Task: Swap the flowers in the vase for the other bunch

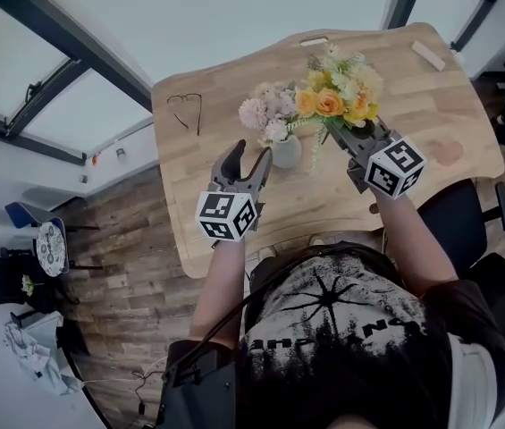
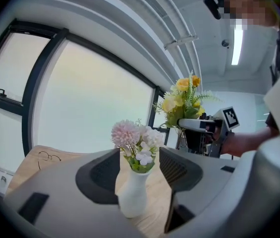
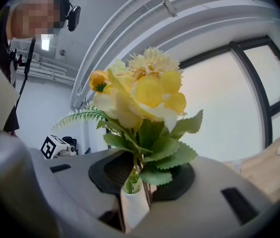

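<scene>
- Left tongs (image 1: pixel 250 162): open. The jaws stand either side of the vase without pressing on it, so we grip nothing here.
- Vase (image 2: pixel 132 192): white, narrow-necked, swelling toward the base. It stands upright on the surface (image 1: pixel 413 123), straight ahead of the left tongs and between their jaws, with its long axis vertical.
- Pink bunch (image 1: pixel 267 110): one pale pink pompom bloom with small white blossoms on short green stems. It sits in the vase neck, heads just above the rim.
- Right tongs (image 1: pixel 349 135): closed on the stems of the yellow bunch, pointing level.
- Yellow bunch (image 1: pixel 337 92): yellow and orange roses, a cream bloom, fern fronds and toothed leaves, with what seems a white wrap at the stem base. It is carried upright, just to the right of the vase, heads higher than the pink ones.
- Governing relation: our left hand is the nearer to the vase. We judge that any stems must leave or enter straight along the vase's upright axis.
</scene>
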